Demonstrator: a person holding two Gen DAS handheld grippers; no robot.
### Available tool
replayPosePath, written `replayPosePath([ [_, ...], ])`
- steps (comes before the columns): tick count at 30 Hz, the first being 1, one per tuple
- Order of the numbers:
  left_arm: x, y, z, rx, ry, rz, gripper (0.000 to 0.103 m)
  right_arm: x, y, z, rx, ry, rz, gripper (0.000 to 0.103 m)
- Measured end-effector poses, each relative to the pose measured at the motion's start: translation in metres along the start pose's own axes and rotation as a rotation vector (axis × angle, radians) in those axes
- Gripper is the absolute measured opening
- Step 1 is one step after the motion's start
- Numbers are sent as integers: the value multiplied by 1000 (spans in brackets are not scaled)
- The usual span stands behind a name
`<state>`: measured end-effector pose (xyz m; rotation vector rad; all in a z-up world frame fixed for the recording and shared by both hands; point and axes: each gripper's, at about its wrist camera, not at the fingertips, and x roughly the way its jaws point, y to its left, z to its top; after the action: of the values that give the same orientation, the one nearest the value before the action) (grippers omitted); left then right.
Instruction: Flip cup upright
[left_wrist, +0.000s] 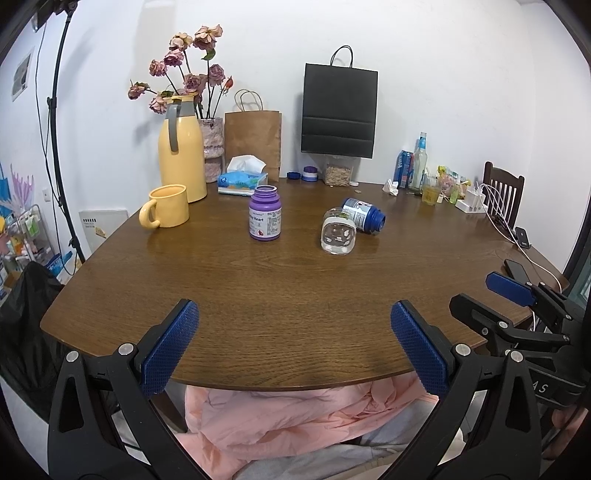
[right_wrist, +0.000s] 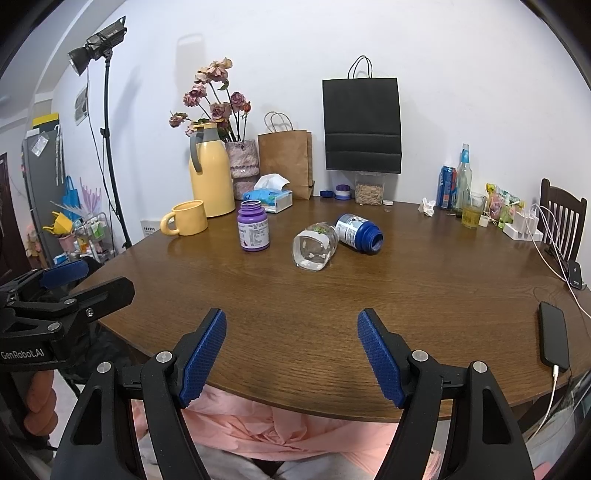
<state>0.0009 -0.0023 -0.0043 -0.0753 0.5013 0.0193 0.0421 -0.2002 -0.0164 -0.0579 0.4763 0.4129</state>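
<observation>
A clear glass cup (left_wrist: 339, 232) lies on its side mid-surface, touching a toppled blue-capped bottle (left_wrist: 364, 215). Left gripper (left_wrist: 294, 345) and right gripper (right_wrist: 291, 360) hover at the brown wooden surface's (left_wrist: 258, 288) near edge, fingers apart.

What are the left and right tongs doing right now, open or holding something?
Left tongs: open, holding nothing, near the table edge.
Right tongs: open, holding nothing, short of the tipped clear cup.

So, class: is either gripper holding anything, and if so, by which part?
Nothing is held. The left gripper and right gripper are both open, short of the clear glass jar lying sideways.
</observation>
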Motion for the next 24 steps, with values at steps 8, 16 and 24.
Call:
replayPosePath([
  [8,-2,-2,2,9,-5,0,103,0,-1,0,1,0,0,78],
  [16,-2,-1,2,8,-2,0,103,0,-1,0,2,1,1,78],
  [24,-2,-1,3,8,-1,-2,103,0,-1,0,2,2,1,78],
])
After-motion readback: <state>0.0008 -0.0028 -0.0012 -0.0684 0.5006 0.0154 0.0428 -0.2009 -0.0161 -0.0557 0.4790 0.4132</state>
